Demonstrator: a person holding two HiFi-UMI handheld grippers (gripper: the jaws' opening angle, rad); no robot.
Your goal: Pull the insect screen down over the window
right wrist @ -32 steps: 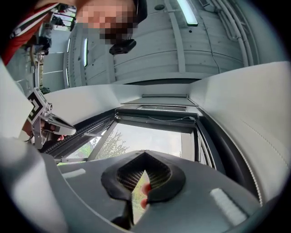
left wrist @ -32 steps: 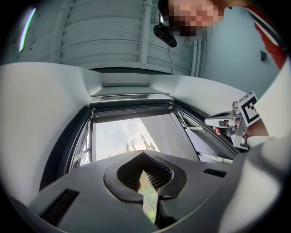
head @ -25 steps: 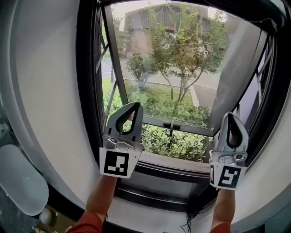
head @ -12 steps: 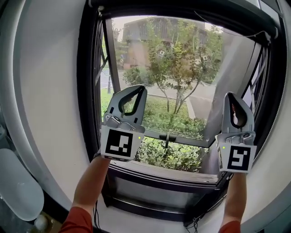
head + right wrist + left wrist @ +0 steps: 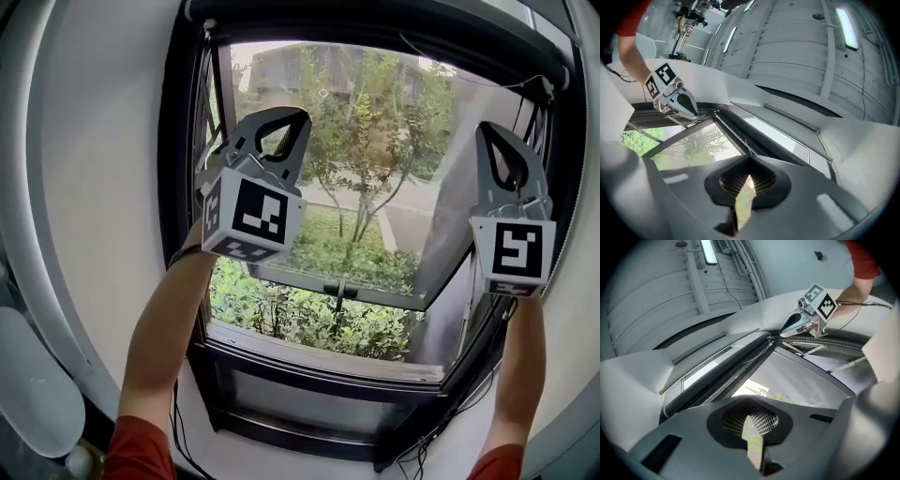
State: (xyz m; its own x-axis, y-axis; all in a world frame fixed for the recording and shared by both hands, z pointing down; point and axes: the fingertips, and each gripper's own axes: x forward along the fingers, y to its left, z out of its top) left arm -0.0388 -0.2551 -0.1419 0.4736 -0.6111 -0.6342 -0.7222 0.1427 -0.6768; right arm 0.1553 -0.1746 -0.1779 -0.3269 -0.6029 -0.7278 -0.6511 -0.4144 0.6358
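High at the window [image 5: 375,187], left hand-held gripper [image 5: 296,116] and right hand-held gripper [image 5: 488,128], arms upstretched, jaws together, empty.

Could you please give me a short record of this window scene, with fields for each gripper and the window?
left gripper: raised at the window's upper left, jaws together, holding nothing
right gripper: raised at the upper right, jaws together, holding nothing
window frame: dark, with garden shrubs visible through the opening
top housing: dark bar across the top, above both grippers
insect screen: no screen seen drawn down over the opening
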